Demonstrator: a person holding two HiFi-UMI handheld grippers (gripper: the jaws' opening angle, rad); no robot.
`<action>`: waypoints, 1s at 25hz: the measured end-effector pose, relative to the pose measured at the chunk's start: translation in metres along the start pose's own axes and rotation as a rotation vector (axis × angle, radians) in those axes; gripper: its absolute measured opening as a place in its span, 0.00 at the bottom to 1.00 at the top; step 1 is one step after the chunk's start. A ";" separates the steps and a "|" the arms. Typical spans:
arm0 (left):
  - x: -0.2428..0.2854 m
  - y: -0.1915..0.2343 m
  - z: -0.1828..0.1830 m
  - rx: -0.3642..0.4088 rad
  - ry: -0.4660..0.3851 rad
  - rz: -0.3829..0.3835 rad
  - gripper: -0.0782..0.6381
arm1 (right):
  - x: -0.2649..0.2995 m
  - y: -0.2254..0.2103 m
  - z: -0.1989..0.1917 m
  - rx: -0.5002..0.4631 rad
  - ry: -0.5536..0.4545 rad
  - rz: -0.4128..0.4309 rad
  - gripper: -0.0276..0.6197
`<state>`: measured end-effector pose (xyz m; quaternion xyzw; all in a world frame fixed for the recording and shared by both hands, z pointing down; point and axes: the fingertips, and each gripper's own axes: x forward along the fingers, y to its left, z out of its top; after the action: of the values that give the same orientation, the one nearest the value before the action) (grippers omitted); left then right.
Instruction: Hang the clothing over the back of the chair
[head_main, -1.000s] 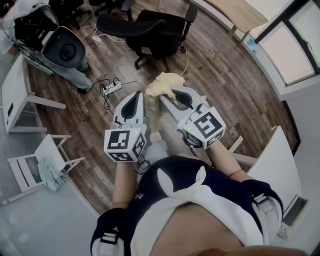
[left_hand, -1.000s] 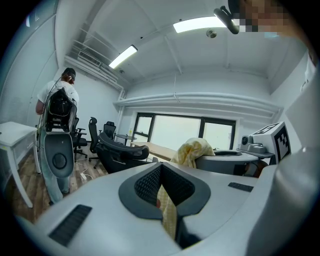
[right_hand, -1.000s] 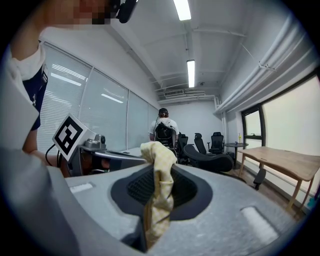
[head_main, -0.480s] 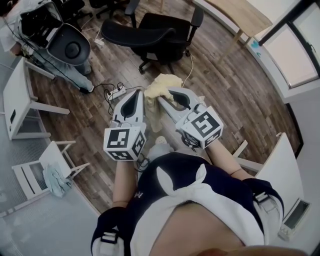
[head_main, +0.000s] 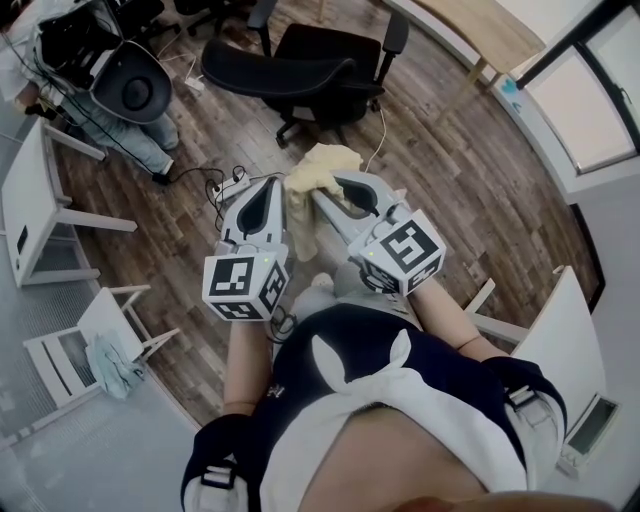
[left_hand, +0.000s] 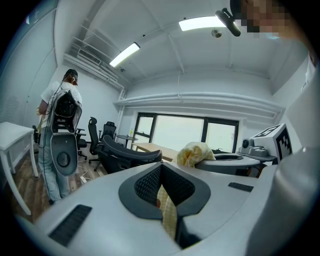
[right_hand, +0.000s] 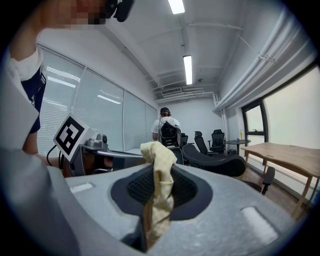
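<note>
My left hand-held gripper (head_main: 274, 190) is clamped shut on a thin fold of the yellow checked clothing (head_main: 318, 165), with the cloth pinched right between its jaws. My right hand-held gripper (head_main: 336, 186) is closed on another bunch of the same clothing, which sticks up above its jaws. The clothing bridges both hand-held grippers, bunched at their tips, some hanging below. The black chair (head_main: 310, 65) stands ahead of both hand-held grippers, well apart from the clothing, on the wood floor (head_main: 450, 180).
</note>
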<state>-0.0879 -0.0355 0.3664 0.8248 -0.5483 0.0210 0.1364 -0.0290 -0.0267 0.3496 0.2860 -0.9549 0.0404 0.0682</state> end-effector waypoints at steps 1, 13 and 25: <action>0.001 0.001 -0.001 -0.002 0.004 0.000 0.11 | 0.000 -0.001 -0.001 0.001 0.007 -0.004 0.14; 0.026 0.017 -0.017 -0.036 0.048 0.005 0.11 | 0.016 -0.019 -0.016 0.024 0.042 0.013 0.14; 0.069 0.060 -0.010 -0.037 0.052 0.033 0.11 | 0.060 -0.041 -0.024 0.026 0.080 0.056 0.14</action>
<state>-0.1134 -0.1170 0.4005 0.8123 -0.5582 0.0346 0.1656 -0.0535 -0.0905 0.3838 0.2583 -0.9584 0.0662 0.1014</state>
